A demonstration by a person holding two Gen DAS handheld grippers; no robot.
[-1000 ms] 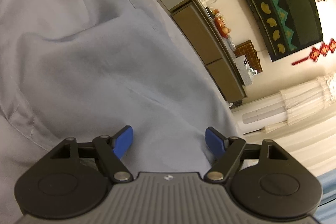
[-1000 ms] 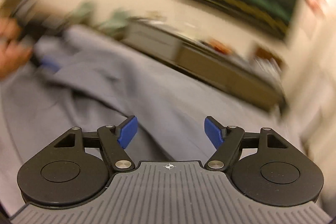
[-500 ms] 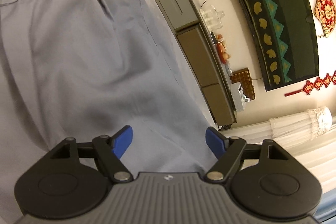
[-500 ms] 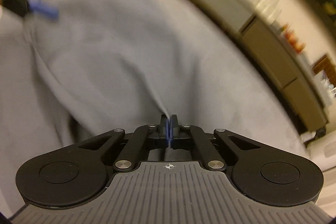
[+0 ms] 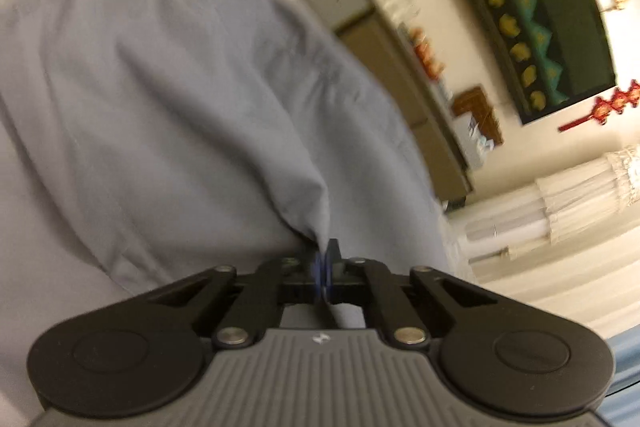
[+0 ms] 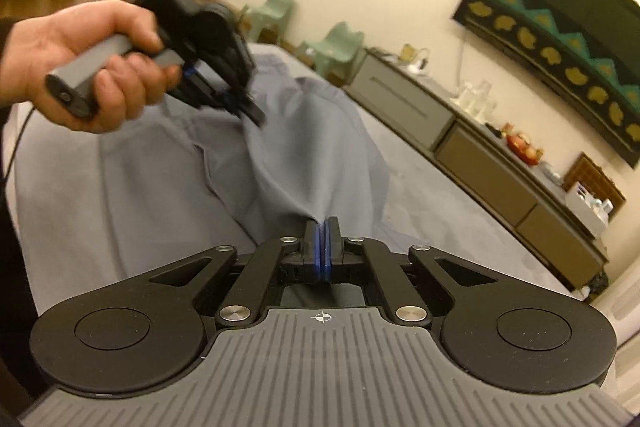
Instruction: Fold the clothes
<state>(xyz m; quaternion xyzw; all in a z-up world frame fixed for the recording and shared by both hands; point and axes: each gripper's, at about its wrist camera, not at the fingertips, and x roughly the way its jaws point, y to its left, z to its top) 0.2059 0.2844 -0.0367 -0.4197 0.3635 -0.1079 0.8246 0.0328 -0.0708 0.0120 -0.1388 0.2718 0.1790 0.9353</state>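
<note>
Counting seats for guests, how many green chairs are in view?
2, both in the right wrist view beyond the bed: one green chair behind the left gripper, another right of it. Others may be hidden.

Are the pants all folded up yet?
Not yet. Both tongs have grabbed the grey pants: the left tongs and the right tongs are each shut on an edge and lifting it off the bed. No finished fold shows; laying the cloth over and smoothing it is left.
</note>
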